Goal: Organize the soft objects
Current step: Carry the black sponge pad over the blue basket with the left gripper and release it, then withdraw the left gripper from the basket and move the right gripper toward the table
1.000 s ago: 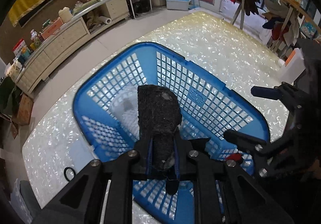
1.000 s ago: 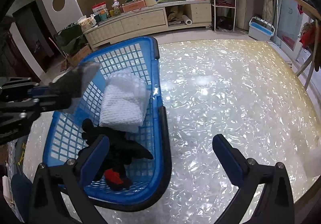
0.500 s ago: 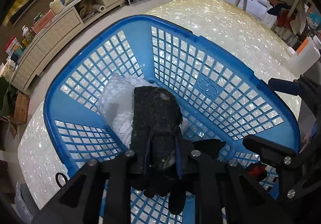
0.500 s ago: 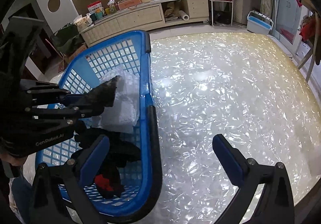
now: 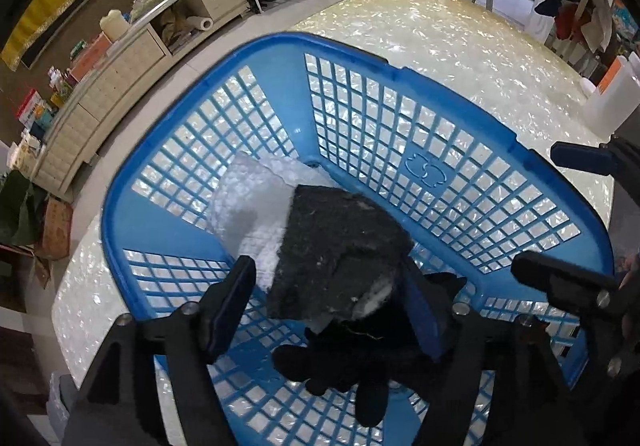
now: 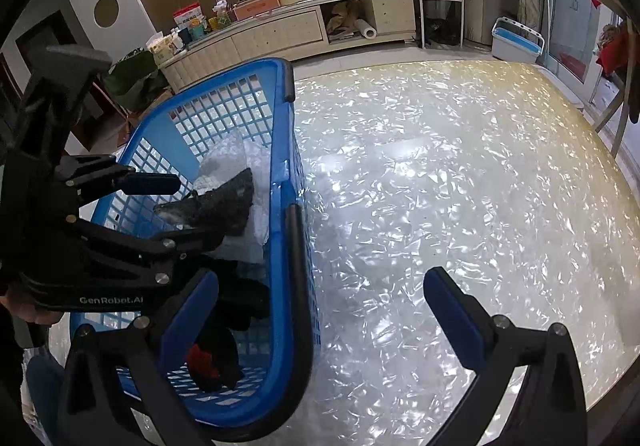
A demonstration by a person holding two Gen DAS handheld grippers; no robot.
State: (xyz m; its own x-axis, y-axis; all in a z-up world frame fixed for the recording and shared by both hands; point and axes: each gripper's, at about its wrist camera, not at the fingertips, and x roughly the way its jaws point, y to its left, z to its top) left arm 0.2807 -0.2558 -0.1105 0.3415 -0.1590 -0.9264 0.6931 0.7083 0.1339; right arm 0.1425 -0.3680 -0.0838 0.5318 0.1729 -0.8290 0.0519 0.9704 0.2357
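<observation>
A blue plastic basket [image 5: 440, 174] stands on the pearly table; it also shows in the right wrist view [image 6: 284, 182]. My left gripper [image 5: 328, 306] is open inside it, fingers spread wide. A dark scouring pad [image 5: 340, 250] lies between them, loose, resting on a white cloth [image 5: 248, 214] and black gloves [image 5: 360, 358]. The pad shows in the right wrist view [image 6: 224, 202] beside the left gripper [image 6: 160, 206]. My right gripper [image 6: 320, 318] is open and empty, straddling the basket's right rim; its fingers [image 5: 560, 278] appear at the right of the left wrist view.
A white jug with an orange label [image 5: 612, 98] stands near the table's far right edge. The shiny tabletop [image 6: 460, 186] spreads right of the basket. A long cabinet [image 6: 280, 30] with clutter lines the back wall. A red patch on the gloves [image 6: 200, 362] lies in the basket.
My left gripper has opened and let go of the dark pad, which has tipped down onto the white cloth and gloves. The right gripper has stayed open near the basket rim.
</observation>
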